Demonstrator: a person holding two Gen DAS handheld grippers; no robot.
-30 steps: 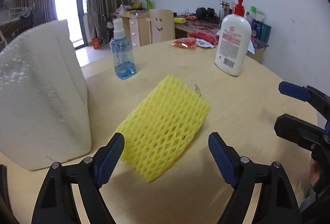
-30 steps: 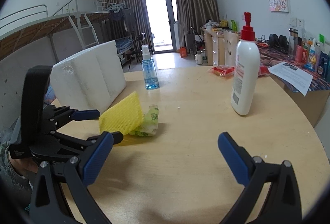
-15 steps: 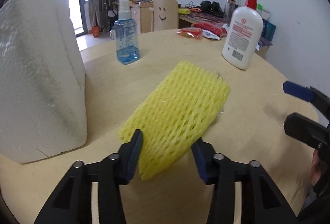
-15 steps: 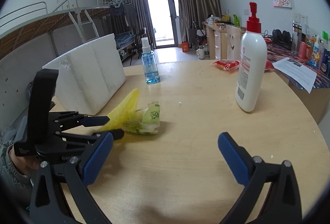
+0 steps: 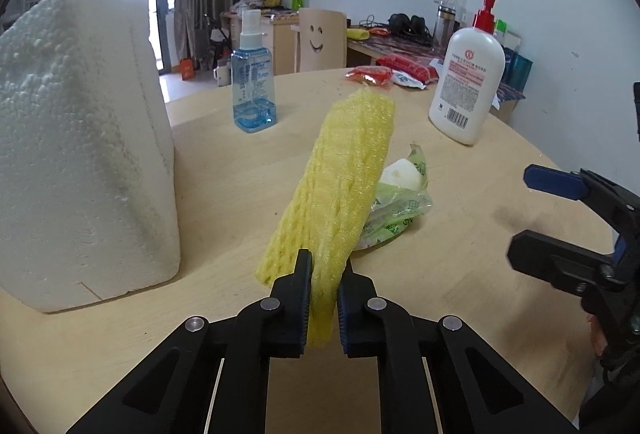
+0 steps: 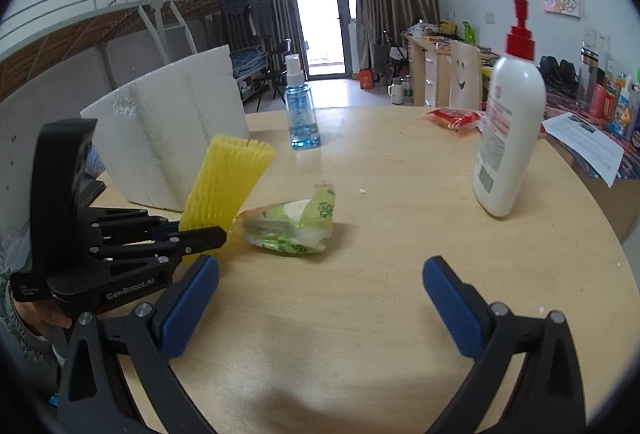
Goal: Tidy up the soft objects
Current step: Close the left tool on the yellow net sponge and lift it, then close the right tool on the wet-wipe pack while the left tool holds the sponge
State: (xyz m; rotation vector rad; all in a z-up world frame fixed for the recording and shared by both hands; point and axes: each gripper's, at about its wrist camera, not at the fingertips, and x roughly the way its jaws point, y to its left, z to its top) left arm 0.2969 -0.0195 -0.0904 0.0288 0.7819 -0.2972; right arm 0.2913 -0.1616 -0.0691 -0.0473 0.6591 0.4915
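On the left of the bench (image 5: 500, 234) stood a white foam block (image 5: 80, 138), with nothing seen in or on it. Just right of it, the left gripper (image 5: 322, 298) had its jaws clenched on the near end of the yellow foam net sleeve (image 5: 340, 186). 1 second earlier those jaws were spread wide on either side of the sleeve as it lay flat; half a second earlier they were narrowing. By this moment the sleeve was squeezed thin and tilted up off the bench, its far end raised. That suggested the grasp was made and the sleeve was ready to be carried to wherever soft things were being gathered.

Its lifting had uncovered a crumpled green plastic bag (image 6: 292, 226), lying on the bench just beside the sleeve, with something pale inside that could not be identified.

Further right, the right gripper (image 6: 320, 298) hovered over bare bench with its jaws released and holding nothing. Behind stood a blue spray bottle (image 5: 253, 90) and a white pump bottle (image 5: 466, 82), both upright.
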